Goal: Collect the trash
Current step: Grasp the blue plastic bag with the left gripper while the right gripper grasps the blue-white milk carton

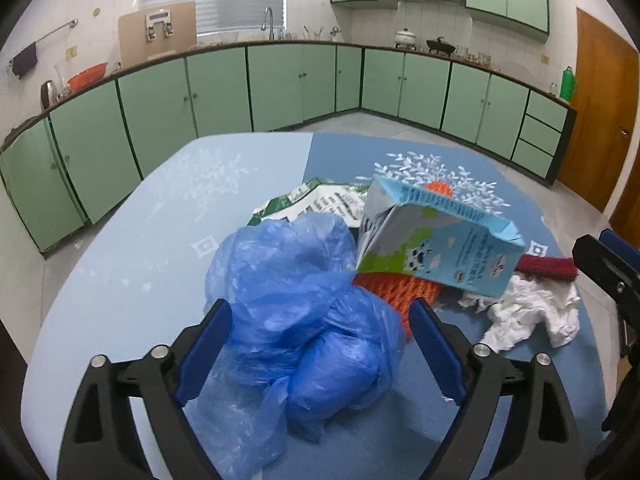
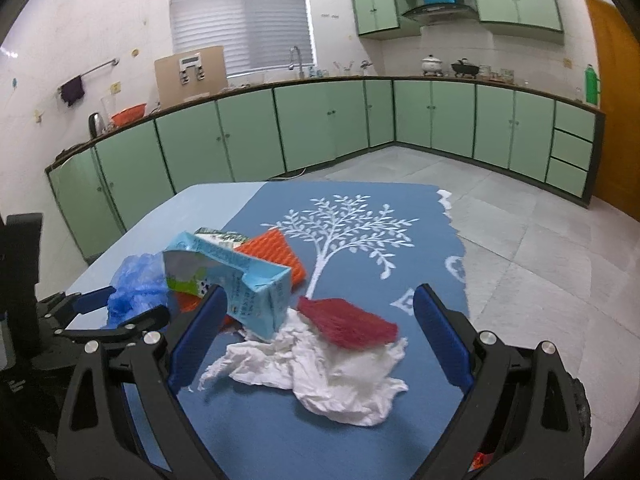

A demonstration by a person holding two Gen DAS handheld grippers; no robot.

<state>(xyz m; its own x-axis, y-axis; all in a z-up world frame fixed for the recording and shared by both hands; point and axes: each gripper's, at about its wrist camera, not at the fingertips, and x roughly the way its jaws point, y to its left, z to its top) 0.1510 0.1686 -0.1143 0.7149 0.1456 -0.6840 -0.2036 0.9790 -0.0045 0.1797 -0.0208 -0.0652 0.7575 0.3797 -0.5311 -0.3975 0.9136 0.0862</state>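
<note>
The blue plastic bag (image 1: 304, 320) is thin, crinkled, translucent film with a soft sheen. The milk carton (image 1: 436, 240) is smooth printed cardboard, creased and torn at its open end. The white paper towel (image 2: 320, 368) is matt and crumpled. The orange foam net (image 2: 276, 254) has a ribbed, matt surface, and the red net (image 2: 348, 322) beside it looks rough and fibrous. The table mat (image 2: 360, 240) is matt blue with a fine weave. Gripper pads (image 1: 438, 352) are smooth blue plastic on matt black frames with shiny metal bolts.

Kitchen's got mint green cabinets (image 2: 248, 132) wrapping the far walls, way beyond the fingers. Blinds (image 2: 240, 16) cover the window, grey tile floor (image 2: 520, 216), wooden door (image 1: 600, 112) off right.
</note>
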